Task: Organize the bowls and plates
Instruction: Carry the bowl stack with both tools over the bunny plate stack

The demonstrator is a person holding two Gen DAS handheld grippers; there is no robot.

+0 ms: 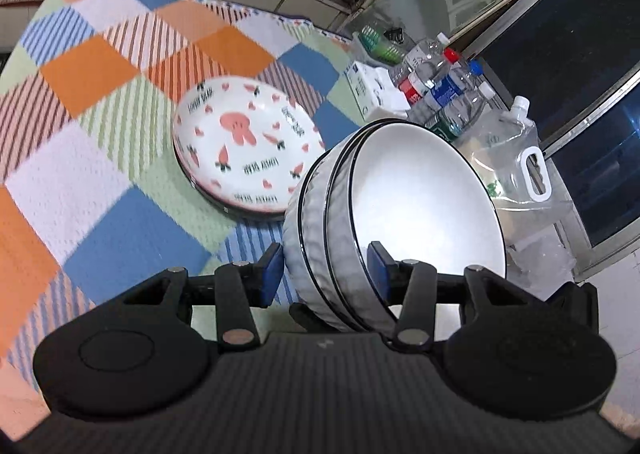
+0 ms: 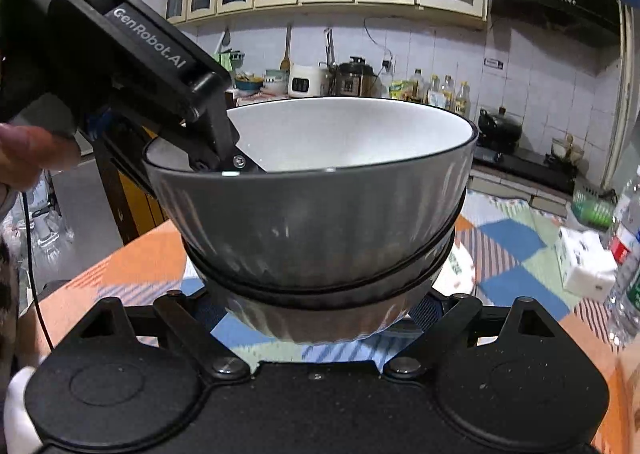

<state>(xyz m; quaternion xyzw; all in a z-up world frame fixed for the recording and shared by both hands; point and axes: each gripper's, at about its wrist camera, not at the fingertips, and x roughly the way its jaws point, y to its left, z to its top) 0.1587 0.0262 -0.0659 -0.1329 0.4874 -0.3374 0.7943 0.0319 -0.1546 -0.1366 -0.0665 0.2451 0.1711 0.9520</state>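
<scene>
Two grey ribbed bowls [image 1: 400,205] with black rims and white insides are nested and held up tilted above the chequered tablecloth [image 1: 100,181]. My left gripper [image 1: 325,274] is shut on their near rim, one blue pad outside and one inside. From the right wrist the nested bowls [image 2: 312,213] fill the middle; my right gripper [image 2: 316,314] is shut on the lower bowl's base, its pads mostly hidden behind it. The left gripper's finger [image 2: 216,133] reaches over the rim. A rabbit-and-carrot plate [image 1: 244,145] lies on the cloth atop another dish.
Water bottles [image 1: 444,93], a white box [image 1: 372,93], a green basket [image 1: 380,41] and a clear pouch with a white handle [image 1: 520,161] crowd the table's right end. A hand [image 2: 32,157] holds the left gripper. Kitchen counter and cabinets lie beyond.
</scene>
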